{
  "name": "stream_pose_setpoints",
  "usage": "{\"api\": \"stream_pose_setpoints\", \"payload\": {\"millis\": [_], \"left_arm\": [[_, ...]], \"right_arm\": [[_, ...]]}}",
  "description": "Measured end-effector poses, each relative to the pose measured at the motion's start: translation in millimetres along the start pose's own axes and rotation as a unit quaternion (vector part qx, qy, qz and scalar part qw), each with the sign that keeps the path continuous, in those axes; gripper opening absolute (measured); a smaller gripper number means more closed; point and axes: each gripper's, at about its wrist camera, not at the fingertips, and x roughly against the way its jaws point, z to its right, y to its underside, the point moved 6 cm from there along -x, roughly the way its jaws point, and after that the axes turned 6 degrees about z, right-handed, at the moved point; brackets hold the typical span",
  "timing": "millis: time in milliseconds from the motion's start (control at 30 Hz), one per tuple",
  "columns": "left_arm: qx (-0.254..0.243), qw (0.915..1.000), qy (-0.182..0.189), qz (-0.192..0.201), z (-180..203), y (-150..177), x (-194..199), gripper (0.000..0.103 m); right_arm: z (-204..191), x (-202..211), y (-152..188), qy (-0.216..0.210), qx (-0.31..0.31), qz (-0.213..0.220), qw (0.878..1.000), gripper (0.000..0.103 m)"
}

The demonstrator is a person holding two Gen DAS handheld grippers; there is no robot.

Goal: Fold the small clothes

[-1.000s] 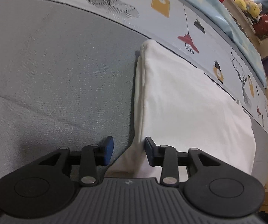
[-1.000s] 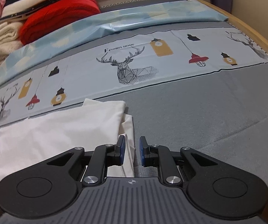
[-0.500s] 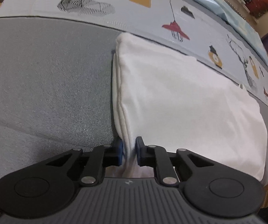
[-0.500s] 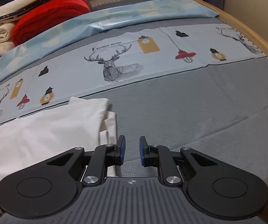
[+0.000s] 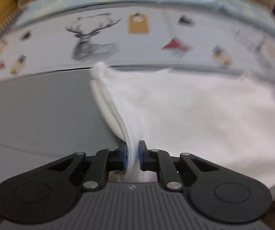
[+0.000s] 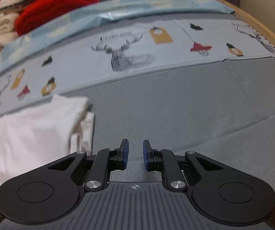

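White cloth (image 5: 194,111) edge pinched between left gripper (image 5: 133,156) fingers (image 5: 123,153)

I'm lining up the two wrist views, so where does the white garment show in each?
Left wrist: the white garment fills the centre and right, its near edge pinched in the left gripper.
Right wrist: it lies at lower left, apart from the right gripper.
Shared landmark: the deer print on the bed cover.
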Motion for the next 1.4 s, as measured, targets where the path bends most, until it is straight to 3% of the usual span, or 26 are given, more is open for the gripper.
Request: {"api": "stream_pose_setpoints", "payload": {"millis": [233,367,567,600,667,700,733,800,1000,1100,1200,1400], "left_arm": [[0.002,0.9931,0.112,0.033,97,-21,24,0.012],[0.018,0.9806,0.194,0.027,167,-26,24,0.012],[0.026,0.9665,0.255,0.014,256,-27,14,0.008],[0.030,0.9623,0.270,0.010,270,-26,12,0.000],[0.044,0.9458,0.322,0.001,293,-27,9,0.000],[0.047,0.9394,0.340,0.002,303,-27,11,0.006],[0.043,0.9386,0.342,0.006,308,-27,13,0.021],[0.030,0.9449,0.326,0.017,307,-30,12,0.034],[0.036,0.9631,0.267,0.010,243,-36,0,0.033],[0.017,0.9717,0.235,-0.008,206,-24,-7,0.033],[-0.015,0.9707,0.238,-0.029,174,-3,-8,0.033],[-0.096,0.9687,0.218,-0.068,148,31,-22,0.033]], "right_arm": [[12,1,-5,-0.008,-0.024,0.006,1.000,0.016],[17,1,-6,-0.007,-0.034,0.007,0.999,0.016],[24,3,-4,-0.002,-0.037,0.005,0.999,0.016],[24,3,-3,-0.001,-0.040,0.004,0.999,0.016],[26,2,-3,-0.001,-0.047,0.003,0.999,0.016],[26,2,-3,-0.002,-0.051,0.004,0.999,0.016],[25,2,-4,-0.004,-0.056,0.005,0.998,0.016],[22,1,-5,-0.013,-0.067,0.007,0.998,0.016],[-11,-3,-8,-0.085,-0.089,0.005,0.992,0.017],[-38,-8,-9,-0.125,-0.101,0.002,0.987,0.022],[-62,-19,-10,-0.149,-0.120,-0.008,0.981,0.025],[-105,-56,-11,-0.157,-0.138,-0.035,0.977,0.030]]}}
